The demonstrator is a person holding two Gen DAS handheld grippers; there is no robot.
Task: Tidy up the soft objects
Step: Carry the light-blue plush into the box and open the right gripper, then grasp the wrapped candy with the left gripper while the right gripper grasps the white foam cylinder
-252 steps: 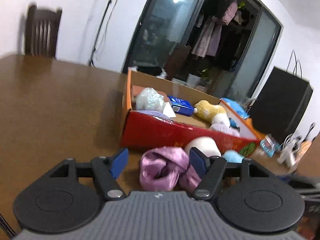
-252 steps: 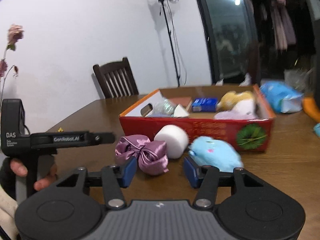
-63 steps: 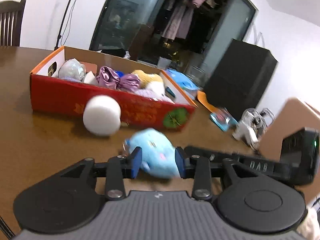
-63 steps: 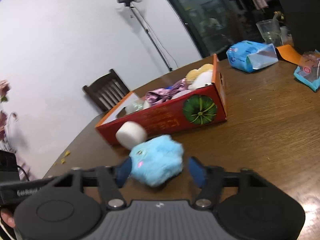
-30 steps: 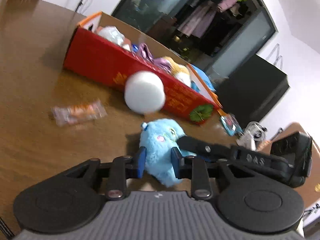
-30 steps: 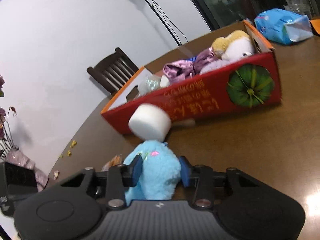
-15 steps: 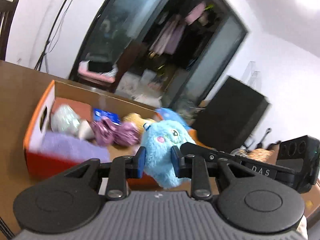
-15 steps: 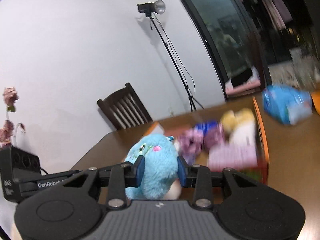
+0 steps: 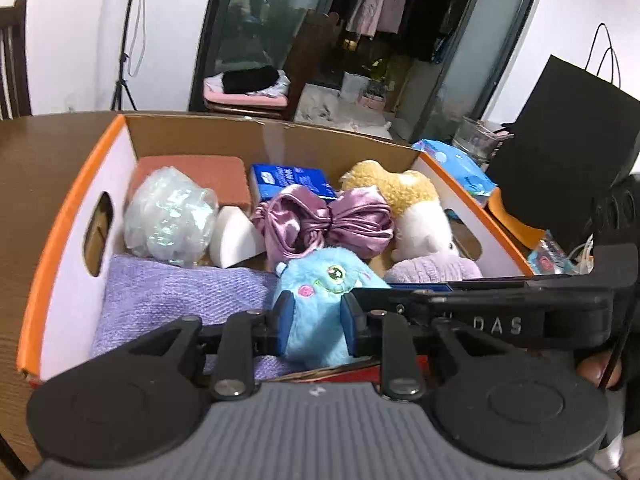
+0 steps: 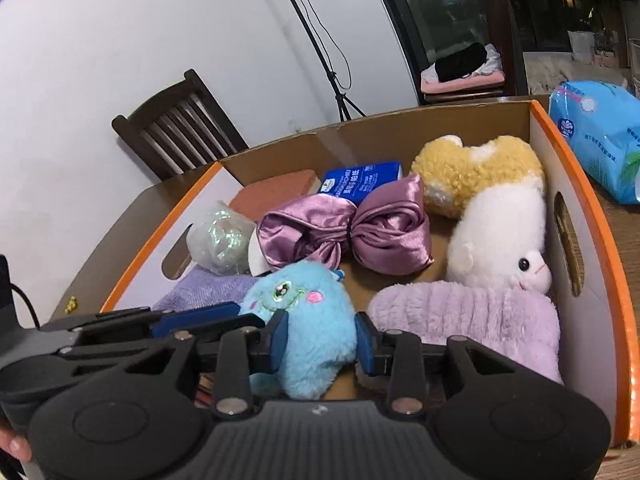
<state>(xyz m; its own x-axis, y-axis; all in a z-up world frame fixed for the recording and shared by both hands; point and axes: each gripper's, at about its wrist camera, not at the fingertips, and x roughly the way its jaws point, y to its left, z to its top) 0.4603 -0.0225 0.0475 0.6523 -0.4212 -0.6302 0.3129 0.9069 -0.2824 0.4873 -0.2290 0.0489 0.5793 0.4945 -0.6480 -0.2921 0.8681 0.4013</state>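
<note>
Left claw: your left claw [image 9: 312,322] is clenched on the blue plush toy [image 9: 320,300], 1 blue pad pressed into each side.
Right claw: your right claw [image 10: 320,338] is clamped on the same blue plush toy [image 10: 308,320], so both claws grip it at once.
Blue plush toy: it is over the near edge of the cardboard box [image 9: 72,216], face up, above the purple knit cloth [image 9: 176,292].
Box contents: purple satin bow [image 10: 344,232] in the middle, yellow-and-white plush [image 10: 492,216] on the right, lilac fuzzy piece [image 10: 464,320] near right, iridescent bundle [image 9: 168,216] on the left, blue tissue pack [image 9: 288,178] at the far side.
Tabletop: the box sits on your brown tabletop [image 9: 36,184].
</note>
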